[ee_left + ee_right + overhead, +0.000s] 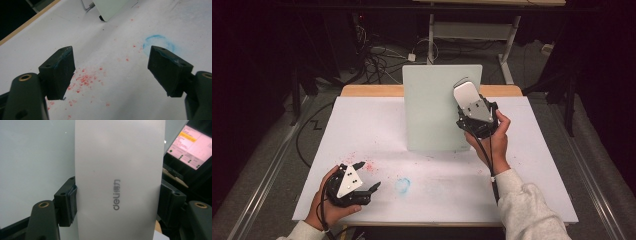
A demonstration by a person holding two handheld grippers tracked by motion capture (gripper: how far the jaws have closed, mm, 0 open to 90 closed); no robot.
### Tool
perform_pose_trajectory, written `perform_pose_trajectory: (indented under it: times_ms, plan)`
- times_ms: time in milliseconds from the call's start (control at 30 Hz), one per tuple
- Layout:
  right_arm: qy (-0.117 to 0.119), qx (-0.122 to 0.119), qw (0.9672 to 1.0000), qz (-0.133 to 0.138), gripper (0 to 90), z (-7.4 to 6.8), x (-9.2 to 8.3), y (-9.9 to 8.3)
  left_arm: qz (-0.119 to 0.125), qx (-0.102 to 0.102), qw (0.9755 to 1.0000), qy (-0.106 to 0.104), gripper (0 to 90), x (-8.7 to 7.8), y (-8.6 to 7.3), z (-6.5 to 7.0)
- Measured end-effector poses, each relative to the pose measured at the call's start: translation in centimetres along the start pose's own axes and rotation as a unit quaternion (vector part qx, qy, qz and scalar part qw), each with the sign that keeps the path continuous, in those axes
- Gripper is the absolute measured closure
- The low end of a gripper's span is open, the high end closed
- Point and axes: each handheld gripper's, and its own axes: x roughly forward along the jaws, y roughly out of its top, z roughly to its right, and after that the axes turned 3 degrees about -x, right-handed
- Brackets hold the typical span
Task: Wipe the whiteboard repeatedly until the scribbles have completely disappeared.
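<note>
Right tool (468,100) clamped on a white deli eraser (117,180) against the upright whiteboard (432,110). Left tool (364,177) wide open, empty, over the tabletop (537,165). Risk: pressing hard tips the board.

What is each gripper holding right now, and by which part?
The right gripper clamps the white eraser across its two long side edges, near its lower end. The left gripper holds nothing, jaws open above the table.
</note>
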Motion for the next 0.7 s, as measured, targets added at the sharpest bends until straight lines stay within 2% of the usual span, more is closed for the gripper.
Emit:
perform_pose_trajectory:
  times_ms: [100, 333, 433, 567, 700]
  plan:
    - [0.003, -0.016, 0.9998, -0.009, 31.0, -1.1, 0.0, -0.8, 0.001, 0.0, 1.0, 0.0, 21.0, 0.0, 0.0, 0.0]
    - [0.016, -0.07, 0.9971, -0.024, 30.9, -5.0, -0.1, -3.5, -0.002, 0.001, 1.0, -0.002, 21.0, 0.1, 0.1, 0.1]
    - [0.022, -0.076, 0.9965, -0.026, 31.0, -5.8, -0.1, -4.2, -0.002, 0.001, 1.0, -0.002, 21.0, 0.1, 0.0, 0.1]
    - [0.029, -0.069, 0.9968, -0.026, 31.0, -5.1, -0.1, -3.7, -0.003, 0.001, 1.0, -0.003, 21.0, 0.1, 0.0, 0.1]
    - [0.018, -0.034, 0.9991, -0.017, 31.0, -2.9, 0.0, -2.0, -0.003, 0.001, 1.0, -0.005, 21.0, 0.1, 0.0, 0.1]
